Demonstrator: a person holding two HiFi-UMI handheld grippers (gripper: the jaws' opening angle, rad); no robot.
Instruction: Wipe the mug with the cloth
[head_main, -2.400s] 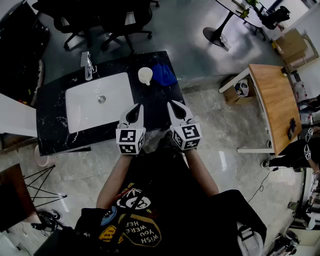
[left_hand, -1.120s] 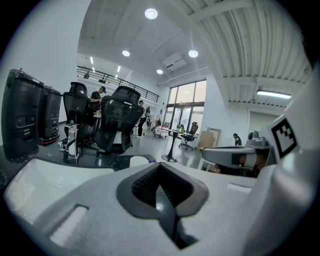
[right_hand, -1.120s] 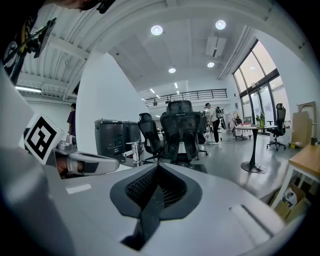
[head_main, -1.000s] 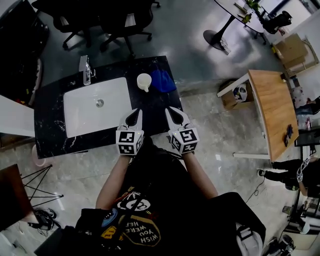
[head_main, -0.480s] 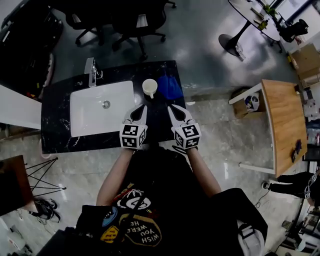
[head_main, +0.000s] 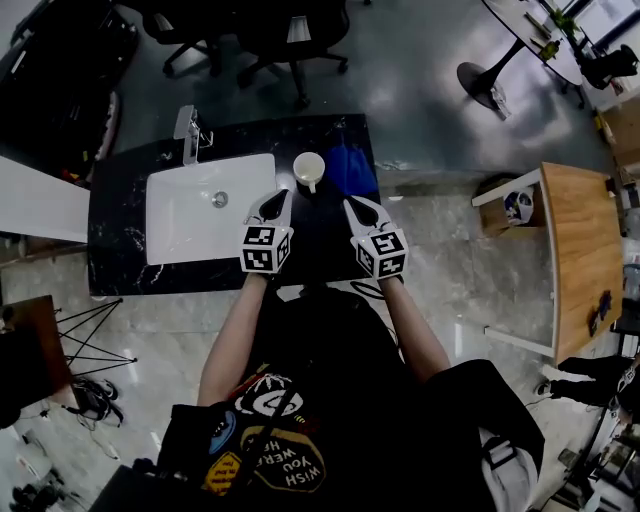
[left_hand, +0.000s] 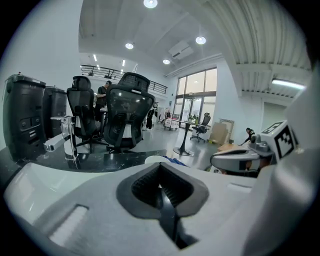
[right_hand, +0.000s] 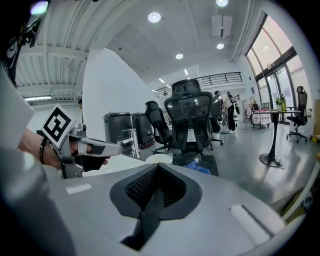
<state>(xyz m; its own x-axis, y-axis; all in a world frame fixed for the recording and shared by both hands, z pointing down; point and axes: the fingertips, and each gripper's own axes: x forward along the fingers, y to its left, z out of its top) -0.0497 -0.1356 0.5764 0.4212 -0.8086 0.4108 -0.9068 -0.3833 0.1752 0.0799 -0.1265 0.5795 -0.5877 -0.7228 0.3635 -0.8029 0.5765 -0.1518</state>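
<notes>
The left gripper (head_main: 272, 208) and the right gripper (head_main: 362, 213) hang side by side over the near part of a black marble counter (head_main: 120, 250), both pointing ahead and slightly downward. Each has its jaws pressed together with nothing between them. The white mug (head_main: 308, 168) stands upright on the counter just ahead of the two tips, between them and a little nearer the left gripper. The blue cloth (head_main: 345, 170) lies bunched beside the mug, ahead of the right gripper; whether it touches the mug I cannot tell. A white sink basin (head_main: 180, 220) sits to the left of the left gripper, with a chrome faucet (head_main: 188, 132) at its far rim. Black office chairs (head_main: 290, 30) stand beyond the counter.
</notes>
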